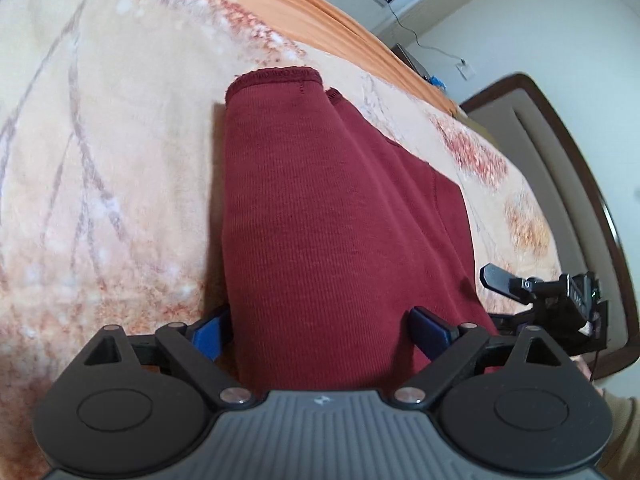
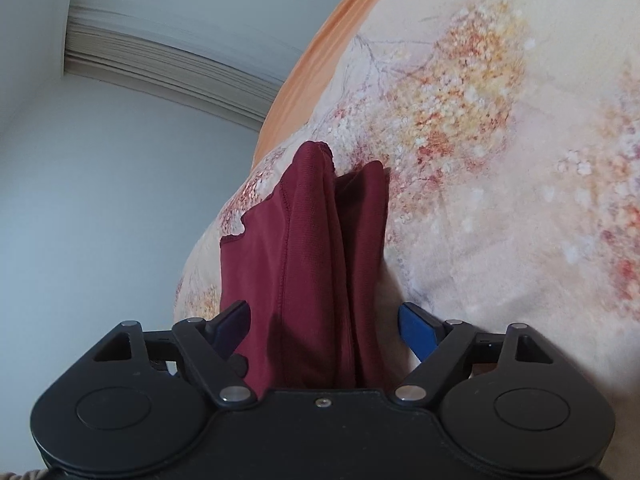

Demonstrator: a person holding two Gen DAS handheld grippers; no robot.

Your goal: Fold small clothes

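A dark red knitted garment (image 1: 320, 220) lies on a floral bedspread (image 1: 100, 140), folded lengthwise with its hemmed end far from me. My left gripper (image 1: 320, 328) is open, its blue pads (image 1: 208, 332) standing wide on either side of the garment's near end. The right gripper shows in the left wrist view at the garment's right edge (image 1: 552, 300). In the right wrist view the garment (image 2: 320, 260) runs up between the pads in several folds. My right gripper (image 2: 324, 326) is open, with the cloth between its blue pads (image 2: 420, 328).
The bedspread (image 2: 500, 160) has an orange border (image 1: 320, 12) along its far side. A padded headboard with a dark wood frame (image 1: 560, 152) stands at the right. A wall socket with a cable (image 1: 464, 66) and a grey wall with a curtain (image 2: 160, 64) lie beyond the bed.
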